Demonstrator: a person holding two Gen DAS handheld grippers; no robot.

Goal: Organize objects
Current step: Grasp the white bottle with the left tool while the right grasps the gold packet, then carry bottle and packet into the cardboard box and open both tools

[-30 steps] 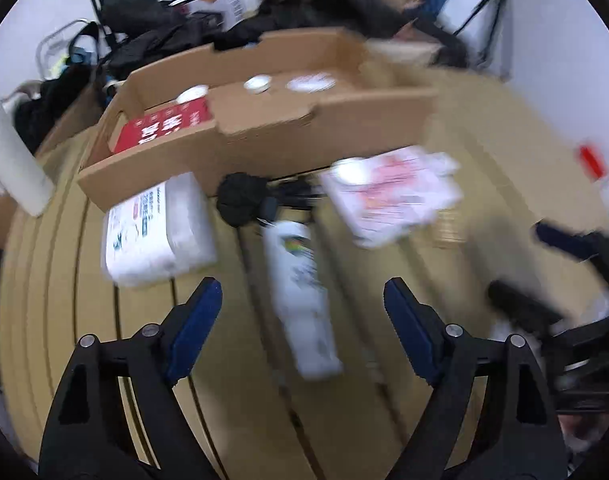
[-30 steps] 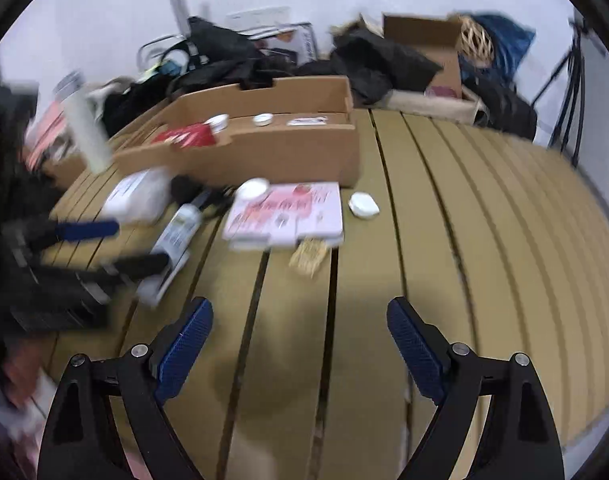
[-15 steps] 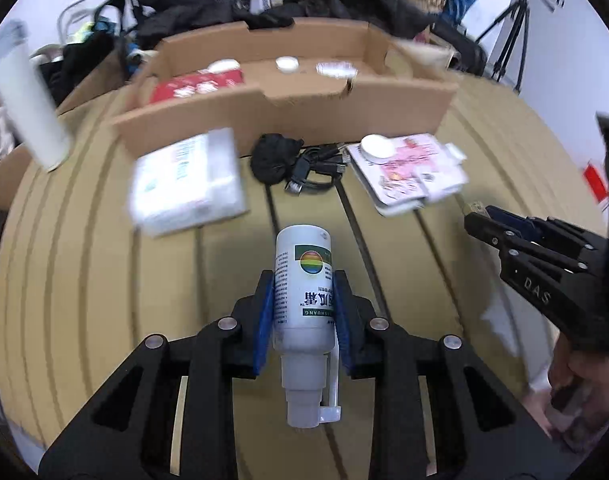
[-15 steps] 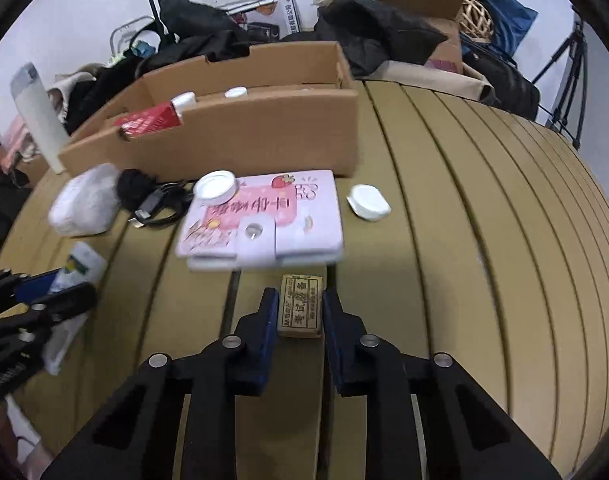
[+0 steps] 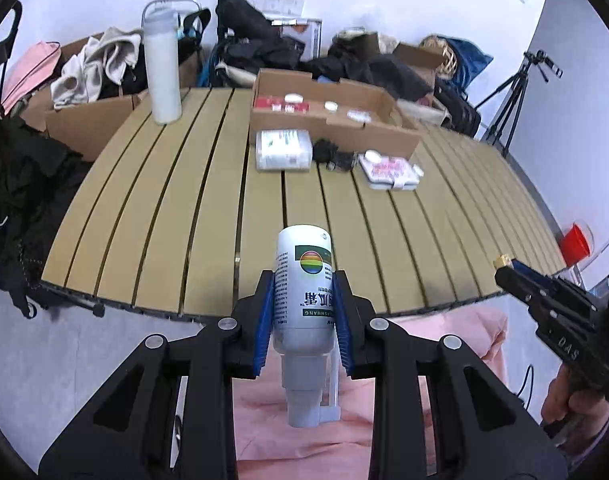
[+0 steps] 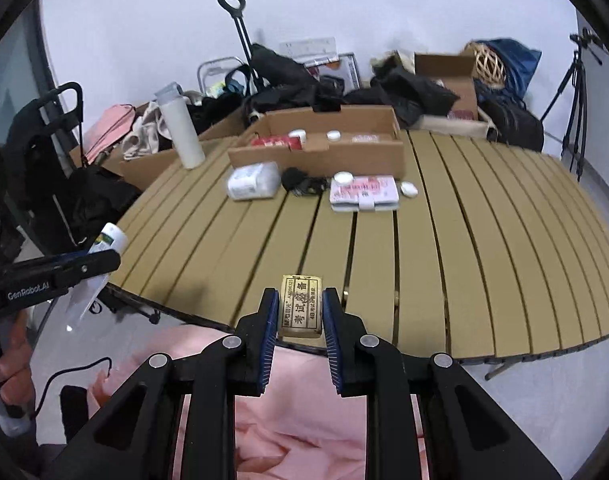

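1. The left gripper (image 5: 303,322) is clamped on a white spray bottle (image 5: 304,292), held above the near edge of the slatted table (image 5: 164,216).
2. The right gripper (image 6: 297,322) is clamped on a small gold box (image 6: 300,306), also over the near edge.
3. The cardboard box (image 6: 324,148) sits at the table's far edge.

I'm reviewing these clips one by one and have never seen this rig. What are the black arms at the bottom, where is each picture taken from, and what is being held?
No robot: a person holds a two-finger gripper in each hand, each carrying a fisheye camera looking along its fingers. In the left view, the left gripper is shut on a white spray bottle. In the right view, the right gripper is shut on a small gold-labelled block. Both are held near the slatted table, where a cardboard box, a tissue pack, a pink case and a white flask remain.
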